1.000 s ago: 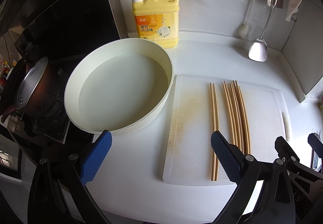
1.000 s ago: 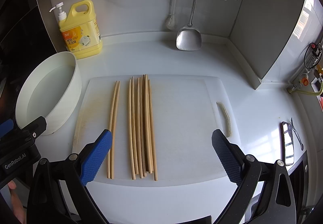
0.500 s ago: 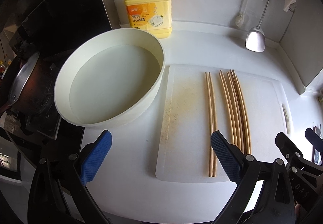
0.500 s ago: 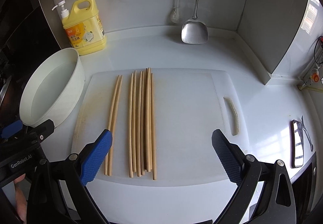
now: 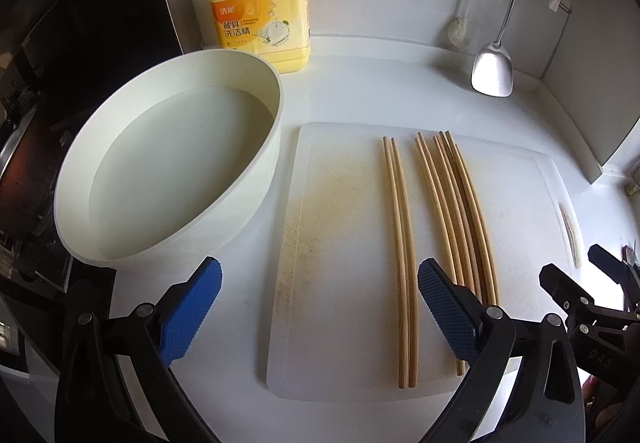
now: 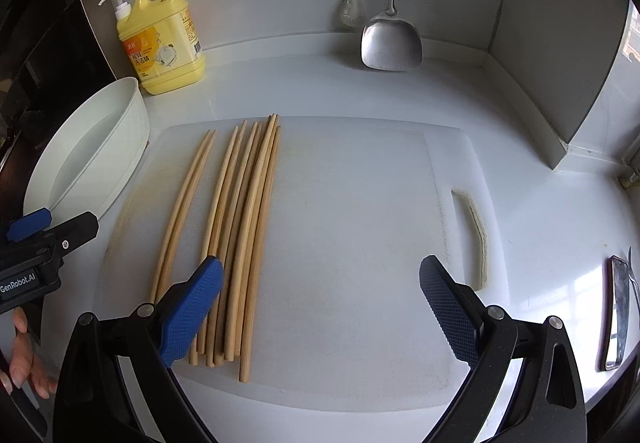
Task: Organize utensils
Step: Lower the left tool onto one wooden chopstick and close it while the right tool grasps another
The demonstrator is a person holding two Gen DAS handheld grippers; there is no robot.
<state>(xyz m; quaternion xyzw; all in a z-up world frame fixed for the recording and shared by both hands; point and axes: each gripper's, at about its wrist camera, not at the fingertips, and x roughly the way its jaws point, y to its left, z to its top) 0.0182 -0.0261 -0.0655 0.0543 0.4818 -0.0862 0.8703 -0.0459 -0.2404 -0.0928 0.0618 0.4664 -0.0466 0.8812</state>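
Several wooden chopsticks lie lengthwise on a white cutting board [image 5: 344, 203]: a separate pair [image 5: 400, 235] on the left and a bundle [image 5: 456, 211] to its right. In the right wrist view the pair [image 6: 180, 211] and the bundle [image 6: 244, 227] lie on the left half of the board [image 6: 352, 243]. My left gripper [image 5: 320, 307] is open and empty above the board's near left edge. My right gripper [image 6: 320, 307] is open and empty low over the board, its left pad [image 6: 192, 311] above the bundle's near ends.
A white round basin [image 5: 168, 163] with water stands left of the board. A yellow detergent bottle [image 5: 260, 3] stands at the back wall. A metal spatula [image 6: 392, 39] and a brush hang on the wall. A phone [image 6: 618, 311] lies at the right. A stove is at far left.
Both grippers have moved forward and lower toward the board. The right gripper has shifted so its left pad now sits over the bundle's near ends. The chopsticks have not moved.
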